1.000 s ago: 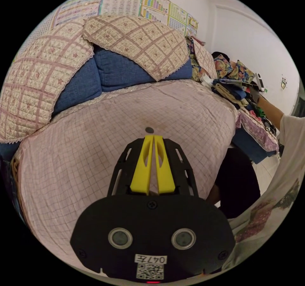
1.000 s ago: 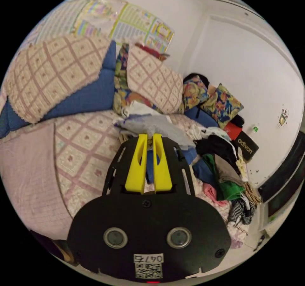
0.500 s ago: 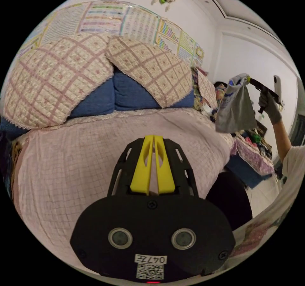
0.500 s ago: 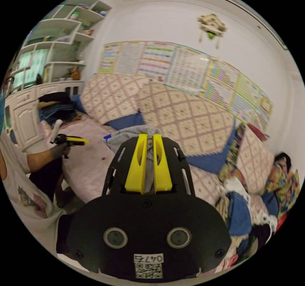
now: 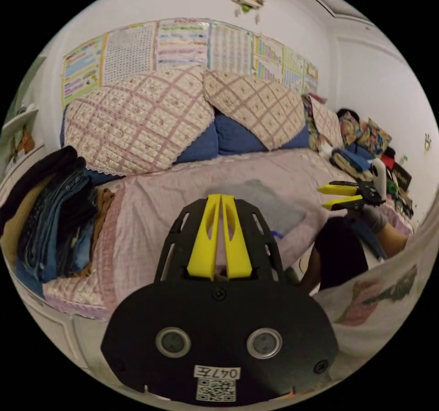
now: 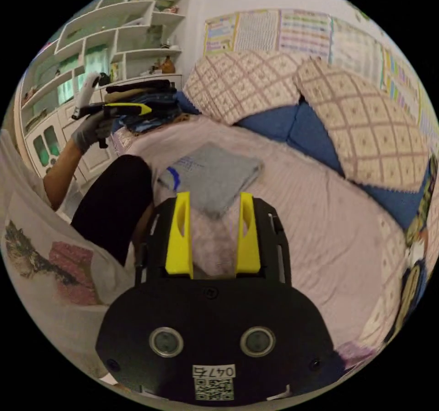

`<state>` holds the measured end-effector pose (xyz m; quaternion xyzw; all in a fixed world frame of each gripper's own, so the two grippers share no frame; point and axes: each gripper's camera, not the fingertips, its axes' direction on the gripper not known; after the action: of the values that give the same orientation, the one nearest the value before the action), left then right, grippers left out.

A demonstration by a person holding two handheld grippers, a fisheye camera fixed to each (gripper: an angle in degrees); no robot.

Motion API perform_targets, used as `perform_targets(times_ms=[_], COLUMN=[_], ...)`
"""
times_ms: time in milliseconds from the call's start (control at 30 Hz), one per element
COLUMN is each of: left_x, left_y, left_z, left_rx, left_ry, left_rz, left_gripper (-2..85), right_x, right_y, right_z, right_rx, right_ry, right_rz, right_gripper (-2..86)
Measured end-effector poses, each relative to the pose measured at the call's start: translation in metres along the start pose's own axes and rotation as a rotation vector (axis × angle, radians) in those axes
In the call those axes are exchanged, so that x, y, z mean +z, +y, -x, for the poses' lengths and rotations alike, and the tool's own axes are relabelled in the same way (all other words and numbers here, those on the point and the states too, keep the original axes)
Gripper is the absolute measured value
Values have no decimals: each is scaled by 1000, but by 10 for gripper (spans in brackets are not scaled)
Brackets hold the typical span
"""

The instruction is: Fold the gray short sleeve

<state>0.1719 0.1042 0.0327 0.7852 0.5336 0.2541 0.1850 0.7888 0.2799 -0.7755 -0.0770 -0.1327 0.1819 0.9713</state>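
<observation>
Sofa (image 6: 320, 228), pink-covered seat: gray short sleeve (image 6: 215, 175) lies on it as a bunched slab, near the front edge, free of both grippers. Stack of dark folded clothes (image 5: 50, 214) at the seat's far end. Right gripper (image 6: 214, 200) hangs just short of the shirt, jaws apart, empty. Left gripper (image 5: 221, 200) held off to the side, jaws together, empty. Judgement: shirt set down, folding not begun. Next move likely calls for pinching two edges and spreading it flat.
</observation>
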Motion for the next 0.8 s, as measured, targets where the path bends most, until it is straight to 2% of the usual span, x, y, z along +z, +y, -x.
perform_targets(times_ms=[133,267,367,467,633,800], left_x=[14,85,145,195,225,239], left_y=[3,4,14,30,55,81], left_z=[-55,-150,-212,-248,-246,-196], left_rx=[176,333,400,440,374,237], left_ry=[49,196,139,77,57,180], left_rz=[41,114,185,250,232,210], left_gripper=[7,76,92,99,49,4], right_x=[11,37,47,49,61,83], right_y=[35,45,53,67,93,113], right_z=[3,-4,-18,-26,-35,-43], right_rx=[157,228,328,371,403,446], right_ry=[-126,-70,-21,-62,-69,-115], right_rz=[-9,58,59,-10,-23,-8], right_gripper=[67,41,29,22,15,12])
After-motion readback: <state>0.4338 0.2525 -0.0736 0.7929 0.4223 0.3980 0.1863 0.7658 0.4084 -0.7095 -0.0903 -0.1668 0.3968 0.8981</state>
